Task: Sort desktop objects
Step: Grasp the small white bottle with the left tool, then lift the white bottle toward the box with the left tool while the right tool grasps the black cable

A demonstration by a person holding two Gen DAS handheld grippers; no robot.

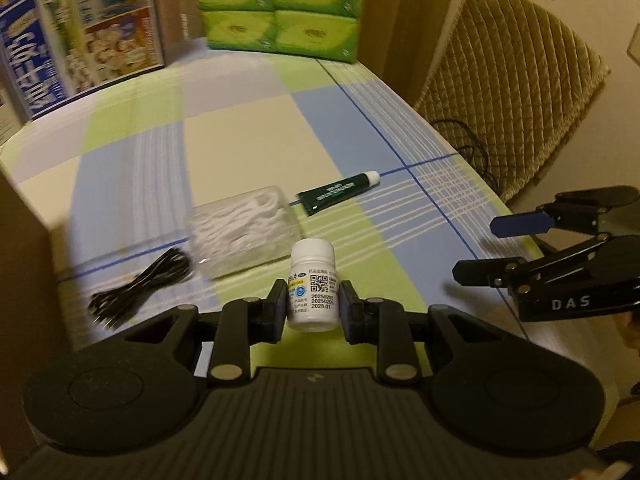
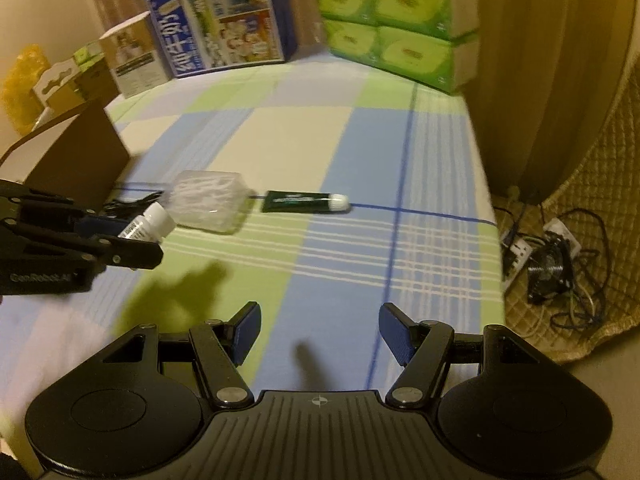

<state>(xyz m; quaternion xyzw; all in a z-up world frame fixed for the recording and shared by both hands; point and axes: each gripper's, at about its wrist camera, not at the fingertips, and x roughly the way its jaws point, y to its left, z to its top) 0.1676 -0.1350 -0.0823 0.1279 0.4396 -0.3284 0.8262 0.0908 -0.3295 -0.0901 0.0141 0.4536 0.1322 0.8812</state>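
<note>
Broadly, the table (image 2: 360, 152) is covered by a smooth checked cloth in blue, green and cream, crossed by thin dark blue lines; its right edge drops off toward a quilted chair cushion (image 1: 516, 80). Along the far edge, soft green tissue packs (image 1: 280, 12) are stacked beside a glossy blue printed carton (image 1: 80, 36), and a dark brown box (image 2: 76, 152) is seen at the left edge. Much of the cloth toward the middle and far side lies bare. A clear, rounded plastic case (image 1: 244, 232) is set near the middle, filled with small white picks. Just right of it lies a flat dark green tube (image 1: 340, 192) with a white cap, well inside the right edge. A bundle of black cable (image 1: 140, 284) lies left of the case. The white pill bottle (image 1: 313, 284), cylindrical with a printed label, is gripped upright between the fingers of the left gripper (image 1: 314, 308) and held clear of the cloth. The fingers of the right gripper (image 2: 320, 332) are held wide apart with nothing between them
</note>
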